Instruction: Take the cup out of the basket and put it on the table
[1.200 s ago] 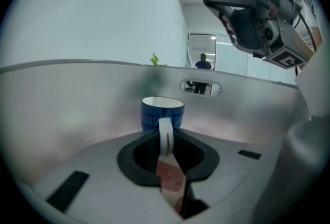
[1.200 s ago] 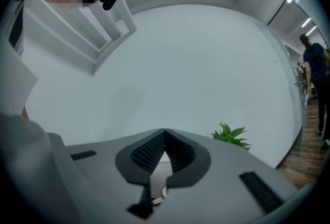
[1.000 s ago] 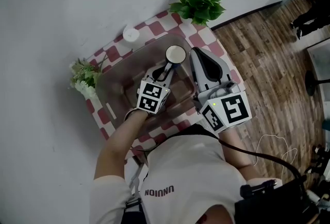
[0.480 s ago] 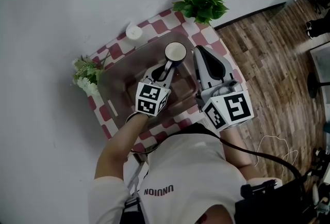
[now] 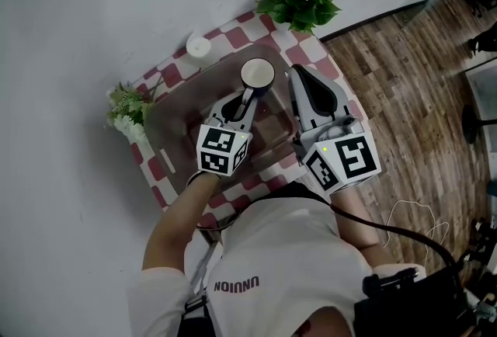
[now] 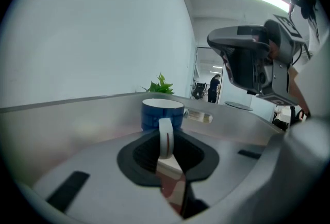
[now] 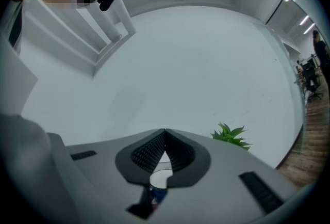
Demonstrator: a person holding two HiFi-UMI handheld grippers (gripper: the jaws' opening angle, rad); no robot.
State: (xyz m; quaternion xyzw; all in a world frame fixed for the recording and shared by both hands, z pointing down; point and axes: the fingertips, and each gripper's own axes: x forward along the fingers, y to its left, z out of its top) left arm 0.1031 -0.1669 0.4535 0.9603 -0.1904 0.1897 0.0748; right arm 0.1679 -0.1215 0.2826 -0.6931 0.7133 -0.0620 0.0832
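**Over the basket (image 5: pixel 167 122), cup (image 5: pixel 257 73) pinched by its handle**

At table centre, on the red-and-white checked cloth (image 5: pixel 309 56), sits a translucent basket. Blue cup, white inside, upright, is within the basket's outline toward the far rim. Cannot tell whether its base is clear of the basket floor.

Left gripper (image 5: pixel 249 97) reaches in from the near side. Its view shows both jaws clamped on the cup's white handle (image 6: pixel 165 138), the blue body just beyond the tips.

Right gripper (image 5: pixel 300 78) is beside the cup, on the basket's right edge, not touching the cup. Its own view shows the jaw tips meeting, nothing pinched between them.

Leafy green plant (image 5: pixel 303 1) stands at the table's far corner, a flower bunch (image 5: pixel 124 109) at the left edge, and a small white round object (image 5: pixel 198 47) just past the basket. Wood floor (image 5: pixel 404 71) lies to the right.
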